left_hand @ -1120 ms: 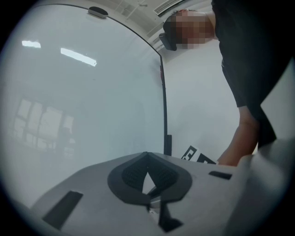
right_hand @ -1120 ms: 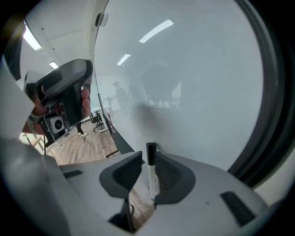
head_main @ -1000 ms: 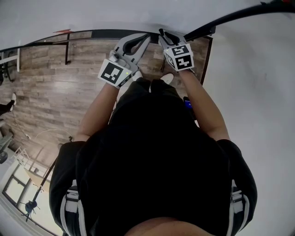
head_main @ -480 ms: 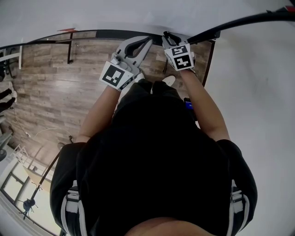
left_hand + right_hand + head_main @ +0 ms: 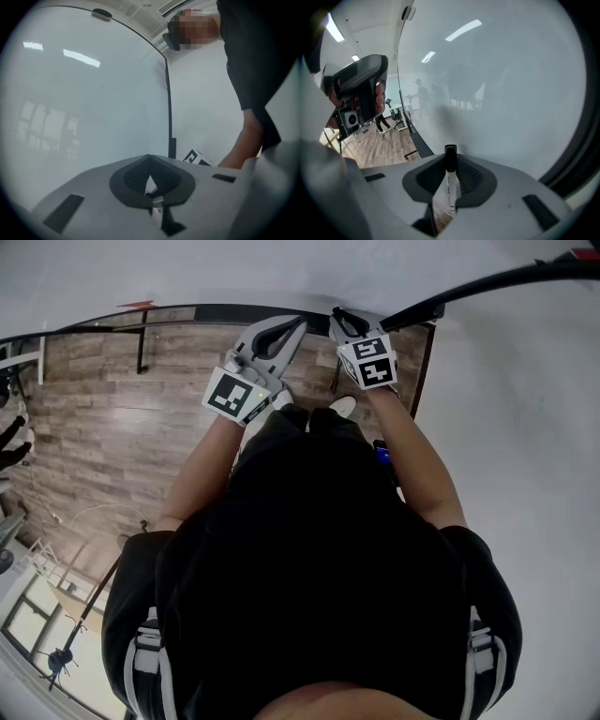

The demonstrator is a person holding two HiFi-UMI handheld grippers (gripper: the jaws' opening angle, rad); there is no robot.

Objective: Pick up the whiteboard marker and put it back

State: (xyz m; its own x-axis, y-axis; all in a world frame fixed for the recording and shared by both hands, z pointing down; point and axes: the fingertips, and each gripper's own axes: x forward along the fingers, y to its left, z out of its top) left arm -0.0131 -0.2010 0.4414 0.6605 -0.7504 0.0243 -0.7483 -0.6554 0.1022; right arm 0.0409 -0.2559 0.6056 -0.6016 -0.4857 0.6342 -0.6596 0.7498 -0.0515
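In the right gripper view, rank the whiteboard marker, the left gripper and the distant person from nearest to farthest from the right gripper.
1. whiteboard marker, between the right gripper's jaws, which have just been closing.
2. left gripper, at left.
3. person, far left, across the wooden floor.

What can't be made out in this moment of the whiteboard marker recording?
- Right gripper view: print on the whiteboard marker is too small to read. The marker stands in the right gripper, whose jaws have just been closing.
- Head view: that gripper hides the marker.
- Head view: a blue object at the hip, mostly hidden by the person's torso, cannot be identified.
- Left gripper view: reflections in the whiteboard are blurred.
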